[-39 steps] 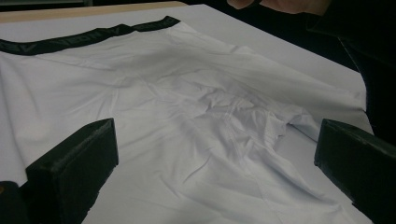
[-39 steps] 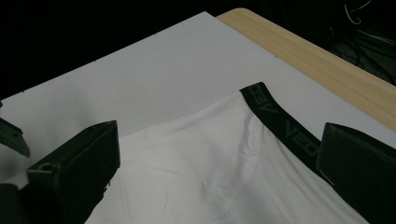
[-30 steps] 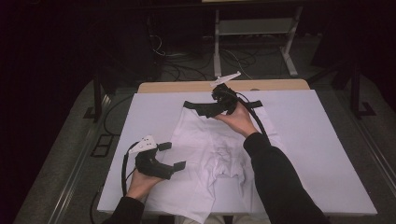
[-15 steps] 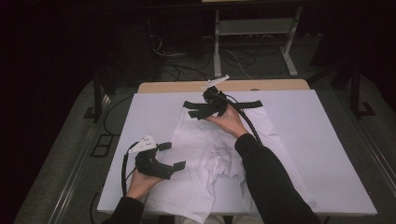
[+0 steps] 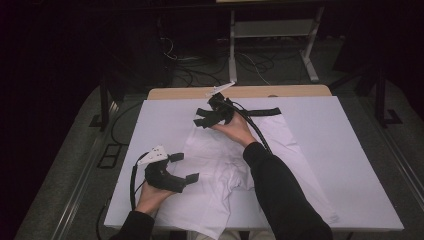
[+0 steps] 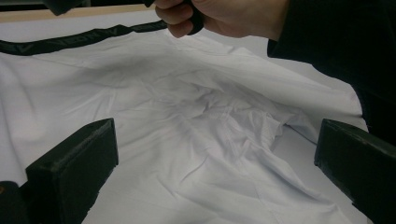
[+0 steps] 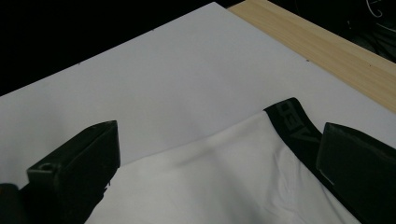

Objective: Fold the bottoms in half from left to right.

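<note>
A white garment (image 5: 220,155) with a black waistband (image 5: 262,112) lies crumpled on the white table cover (image 5: 340,150). My right gripper (image 5: 201,117) hovers open at the garment's far left corner, just past the waistband's end. In the right gripper view its jaws stand wide apart over the waistband corner (image 7: 292,119) and hold nothing. My left gripper (image 5: 186,166) is open near the garment's left edge, low over the cover. In the left gripper view the wrinkled white cloth (image 6: 201,116) lies between the spread jaws, with the other hand (image 6: 224,16) at the top.
A strip of wooden table top (image 5: 280,91) shows beyond the cover's far edge. Behind the table, cables and a white stand (image 5: 272,30) sit on the dark floor. Bare cover stretches to the right of the garment.
My right gripper has moved left along the garment's far edge to the waistband's left end. The left gripper has stayed put.
</note>
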